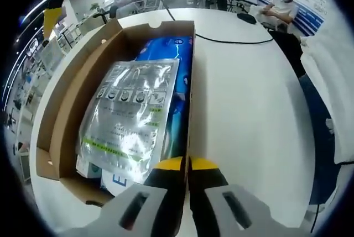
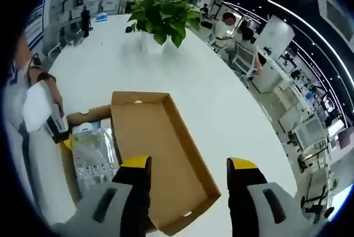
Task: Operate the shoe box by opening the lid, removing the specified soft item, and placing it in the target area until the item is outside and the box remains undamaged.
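An open brown shoe box [image 1: 66, 99] lies on the round white table [image 1: 249, 115]. A silver foil packet [image 1: 130, 115] rests in it on top of a blue package [image 1: 174, 54]. My left gripper [image 1: 188, 163] has its yellow-tipped jaws shut on the thin right wall of the box. In the right gripper view the flipped-back lid [image 2: 160, 148] lies under my right gripper [image 2: 189, 163], whose jaws stand wide open with nothing between them. There the foil packet [image 2: 94, 154] sits left of the lid, with the left gripper [image 2: 58, 126] at the box edge.
A black cable [image 1: 232, 41] crosses the far part of the table. A potted green plant [image 2: 163, 19] stands at the far end of the white table [image 2: 221, 110]. People sit at desks beyond. A person's white sleeve [image 1: 332, 71] is at the right.
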### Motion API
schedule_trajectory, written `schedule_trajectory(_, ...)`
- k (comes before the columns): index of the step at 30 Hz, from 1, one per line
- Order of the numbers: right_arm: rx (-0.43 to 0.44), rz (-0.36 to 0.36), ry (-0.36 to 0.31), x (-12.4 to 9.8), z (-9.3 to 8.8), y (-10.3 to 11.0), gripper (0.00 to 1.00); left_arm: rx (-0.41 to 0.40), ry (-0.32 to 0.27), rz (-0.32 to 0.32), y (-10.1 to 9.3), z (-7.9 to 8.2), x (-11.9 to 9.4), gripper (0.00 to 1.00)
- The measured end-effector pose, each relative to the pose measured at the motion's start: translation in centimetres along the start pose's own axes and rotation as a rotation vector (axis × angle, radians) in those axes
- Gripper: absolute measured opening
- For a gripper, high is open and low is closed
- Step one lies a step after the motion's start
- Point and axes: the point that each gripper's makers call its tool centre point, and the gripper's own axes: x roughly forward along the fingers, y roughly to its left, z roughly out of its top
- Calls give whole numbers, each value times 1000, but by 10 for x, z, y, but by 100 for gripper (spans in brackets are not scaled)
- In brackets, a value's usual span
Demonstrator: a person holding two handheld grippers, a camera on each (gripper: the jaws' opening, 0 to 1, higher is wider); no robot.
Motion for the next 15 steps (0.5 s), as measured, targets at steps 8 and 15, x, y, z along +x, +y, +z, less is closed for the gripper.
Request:
schedule_trajectory(8, 56, -58, -1, -37, -16, 41, 60, 36, 12, 2, 0, 0, 2, 1)
schedule_trajectory(15, 75, -67, 24, -47, -33, 72, 62, 42, 7, 8, -1, -2, 4, 1)
